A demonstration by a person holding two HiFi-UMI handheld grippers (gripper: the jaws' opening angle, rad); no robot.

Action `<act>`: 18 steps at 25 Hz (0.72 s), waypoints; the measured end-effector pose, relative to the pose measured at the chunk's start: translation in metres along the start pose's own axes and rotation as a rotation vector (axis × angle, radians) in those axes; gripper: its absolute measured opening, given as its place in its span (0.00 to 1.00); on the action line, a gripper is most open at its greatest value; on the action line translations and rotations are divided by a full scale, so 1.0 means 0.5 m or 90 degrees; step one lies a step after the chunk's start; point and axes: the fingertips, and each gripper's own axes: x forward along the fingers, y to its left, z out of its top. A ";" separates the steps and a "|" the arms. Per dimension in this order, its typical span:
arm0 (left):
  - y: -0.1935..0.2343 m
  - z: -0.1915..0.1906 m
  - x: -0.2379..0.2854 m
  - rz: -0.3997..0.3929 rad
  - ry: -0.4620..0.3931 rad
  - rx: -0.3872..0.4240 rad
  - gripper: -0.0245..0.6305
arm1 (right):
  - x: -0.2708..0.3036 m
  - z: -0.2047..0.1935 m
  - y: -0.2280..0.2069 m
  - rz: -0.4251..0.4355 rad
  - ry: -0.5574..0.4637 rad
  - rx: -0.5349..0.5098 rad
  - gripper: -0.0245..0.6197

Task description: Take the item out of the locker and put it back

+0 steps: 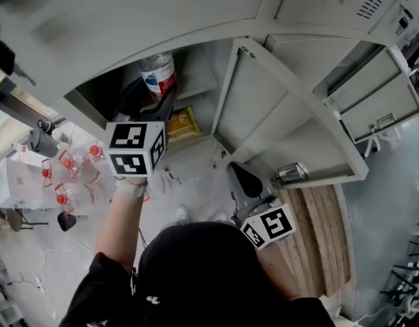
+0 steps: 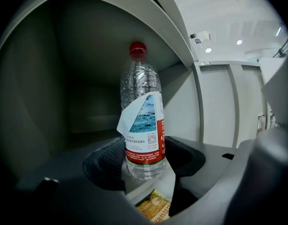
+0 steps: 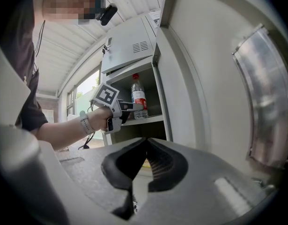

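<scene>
**Water bottle on the upper locker shelf, clamped in the left gripper**

The water bottle [image 2: 144, 139] stands upright on the upper shelf [image 3: 151, 119] of the open locker [image 2: 40, 78], close to the front edge. It is clear plastic with a red cap [image 2: 138, 49]. Its label [image 2: 151, 114] shows a sea picture above a red band, and the upper left corner of the label is peeled away from the plastic.

The left gripper [image 2: 144, 170] reaches into the compartment nearly level. Its two jaws are around the lower part of the bottle, one pad lying against each side, so it is clamped on the bottle. The bottom of the bottle appears to be on the shelf or just above it; I cannot tell which.

In the compartment below lies a yellow packet [image 1: 183, 123], and a piece of it shows under the jaws in the left gripper view.

The person's hand [image 3: 100, 118] holds the left gripper behind its marker cube [image 1: 135, 148], with a light wristband [image 3: 84, 122] on the wrist.

The locker door [image 1: 264, 107] stands open to the right. The right gripper [image 3: 146, 144] is lower, near this door and well apart from the bottle. Its jaws are together at the tips and nothing is between them
</scene>
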 end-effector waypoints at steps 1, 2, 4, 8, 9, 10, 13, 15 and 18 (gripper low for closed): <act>0.002 0.000 0.003 0.003 -0.003 0.002 0.46 | 0.001 0.000 0.000 0.000 0.000 0.000 0.03; 0.003 0.000 0.005 0.006 -0.005 0.004 0.46 | 0.002 0.000 -0.001 0.000 0.001 0.000 0.03; 0.003 0.001 0.009 0.011 -0.005 0.014 0.46 | 0.005 0.001 0.000 0.000 0.001 -0.002 0.03; -0.002 0.003 0.017 0.019 0.003 0.052 0.47 | 0.010 0.004 0.005 0.002 0.001 -0.004 0.03; -0.003 0.004 0.020 0.022 0.004 0.061 0.47 | 0.010 0.004 0.006 0.003 0.001 -0.005 0.03; -0.002 0.004 0.021 0.027 0.005 0.066 0.47 | 0.011 0.004 0.008 0.003 0.001 -0.005 0.03; 0.000 0.004 0.024 0.042 0.001 0.072 0.48 | 0.010 0.005 0.011 0.004 0.000 -0.006 0.03; 0.000 0.004 0.022 0.054 -0.006 0.077 0.48 | 0.008 0.005 0.013 0.003 0.000 -0.007 0.03; 0.004 0.000 0.016 0.067 -0.014 0.067 0.49 | 0.004 0.003 0.014 0.000 0.001 -0.006 0.03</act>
